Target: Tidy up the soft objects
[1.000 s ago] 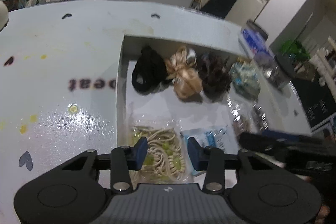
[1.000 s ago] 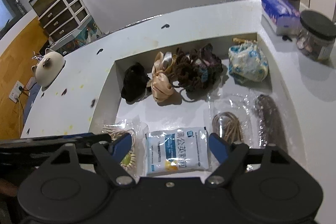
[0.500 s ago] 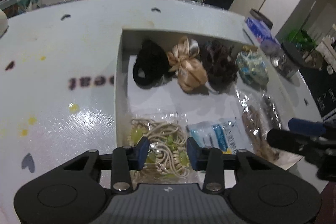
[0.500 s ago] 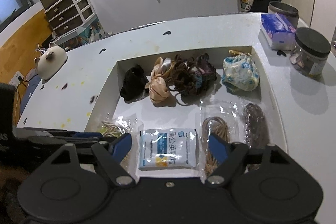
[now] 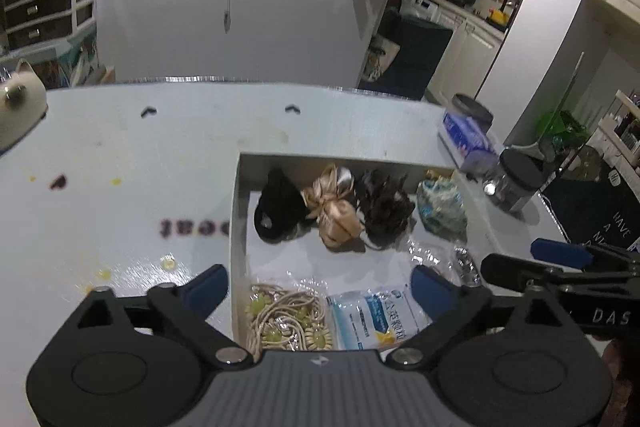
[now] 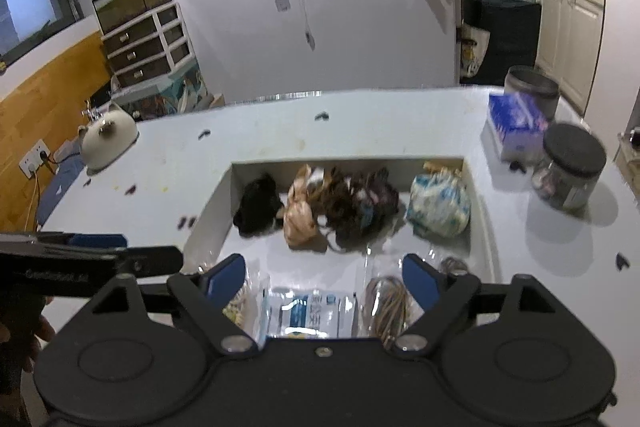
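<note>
Left wrist view: left gripper (image 5: 318, 287) jaws just sprang apart, empty, above the bagged hair ties (image 5: 286, 319). Right gripper (image 6: 320, 277) gapes empty too. Slippery bags could slide if nudged.

- The left gripper (image 5: 320, 287) is black with a grey ribbed middle.
- Its fingertips (image 5: 206, 287) have blue pads.
- Round silver screws shine near the arms.
- The right gripper (image 6: 320, 277) looks alike, all black, with white letters on its side.
</note>
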`<state>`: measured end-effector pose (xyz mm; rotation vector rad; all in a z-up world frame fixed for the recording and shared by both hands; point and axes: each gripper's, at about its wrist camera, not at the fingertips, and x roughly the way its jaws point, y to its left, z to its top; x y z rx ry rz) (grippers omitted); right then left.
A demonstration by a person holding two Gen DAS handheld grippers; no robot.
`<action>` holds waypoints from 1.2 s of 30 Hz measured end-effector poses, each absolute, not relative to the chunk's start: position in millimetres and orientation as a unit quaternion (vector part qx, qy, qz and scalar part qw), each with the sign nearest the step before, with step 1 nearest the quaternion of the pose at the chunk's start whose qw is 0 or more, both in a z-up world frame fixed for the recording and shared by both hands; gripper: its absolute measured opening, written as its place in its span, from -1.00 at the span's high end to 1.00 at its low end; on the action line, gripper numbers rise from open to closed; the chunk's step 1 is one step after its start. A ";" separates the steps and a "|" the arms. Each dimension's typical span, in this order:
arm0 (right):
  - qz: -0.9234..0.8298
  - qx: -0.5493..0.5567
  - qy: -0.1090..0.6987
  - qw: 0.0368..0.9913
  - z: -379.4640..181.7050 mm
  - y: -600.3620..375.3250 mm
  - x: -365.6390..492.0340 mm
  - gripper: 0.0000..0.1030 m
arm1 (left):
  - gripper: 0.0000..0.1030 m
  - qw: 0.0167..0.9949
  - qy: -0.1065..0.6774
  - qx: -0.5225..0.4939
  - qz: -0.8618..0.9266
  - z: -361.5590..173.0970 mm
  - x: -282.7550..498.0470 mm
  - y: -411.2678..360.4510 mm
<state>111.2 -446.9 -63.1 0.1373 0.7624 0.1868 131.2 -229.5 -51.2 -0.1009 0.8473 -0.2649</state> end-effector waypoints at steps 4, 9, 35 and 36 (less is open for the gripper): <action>0.081 0.056 0.352 0.931 -47.4 -443.8 100.5 -0.84 | -1.00 0.909 0.393 -0.054 -0.129 -37.2 118.6 -223.5; 0.069 0.049 0.338 0.937 -34.1 -438.5 83.0 -0.96 | -1.00 0.918 0.375 -0.049 -0.123 -20.8 97.1 -212.7; -0.004 0.027 0.281 0.959 -11.1 -396.2 -37.4 -1.00 | -1.00 0.935 0.332 -0.001 -0.127 1.3 0.9 -164.4; -0.005 0.028 0.280 0.960 -11.1 -394.8 -40.1 -1.00 | -1.00 0.934 0.333 0.001 -0.130 0.8 -1.1 -163.7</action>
